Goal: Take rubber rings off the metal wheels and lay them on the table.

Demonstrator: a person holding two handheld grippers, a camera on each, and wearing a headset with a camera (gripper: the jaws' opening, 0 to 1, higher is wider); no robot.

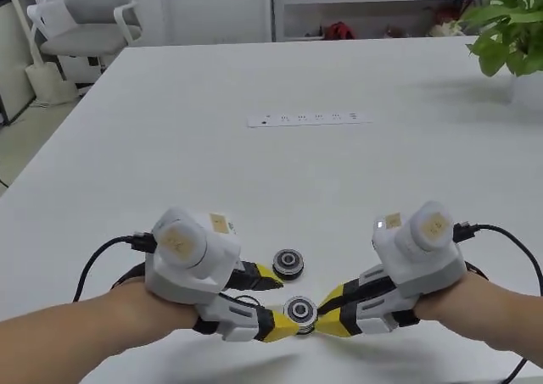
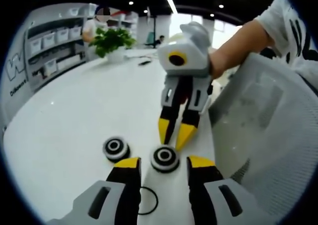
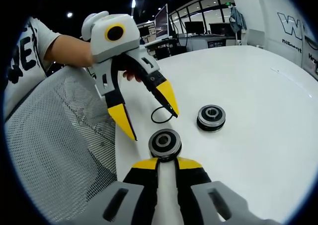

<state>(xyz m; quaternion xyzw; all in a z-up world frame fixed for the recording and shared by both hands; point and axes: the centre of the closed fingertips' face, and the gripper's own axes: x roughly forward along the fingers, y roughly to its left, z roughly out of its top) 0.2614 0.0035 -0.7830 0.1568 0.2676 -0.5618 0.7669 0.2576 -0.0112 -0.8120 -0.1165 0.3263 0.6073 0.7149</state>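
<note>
Two metal wheels with black rubber rings lie on the white table [image 1: 339,172]. The nearer wheel [image 1: 300,310] [image 2: 165,158] [image 3: 165,143] sits between both grippers. My left gripper [image 1: 280,302] [image 2: 164,163] [image 3: 151,119] is open, its yellow tips on either side of this wheel. From the opposite side my right gripper [image 1: 321,318] [image 2: 174,135] [image 3: 170,164] has its jaws together, tips at the wheel's edge. The second wheel [image 1: 288,264] [image 2: 116,148] [image 3: 211,117] lies free beside it. A loose black rubber ring [image 2: 147,201] [image 3: 161,114] lies flat under the left gripper.
A white power strip [image 1: 310,118] lies mid-table. A potted plant [image 1: 509,28] stands at the far right corner, a white chair [image 1: 85,28] beyond the far left. A grey mesh chair back [image 2: 263,135] [image 3: 59,135] is close behind the table's near edge.
</note>
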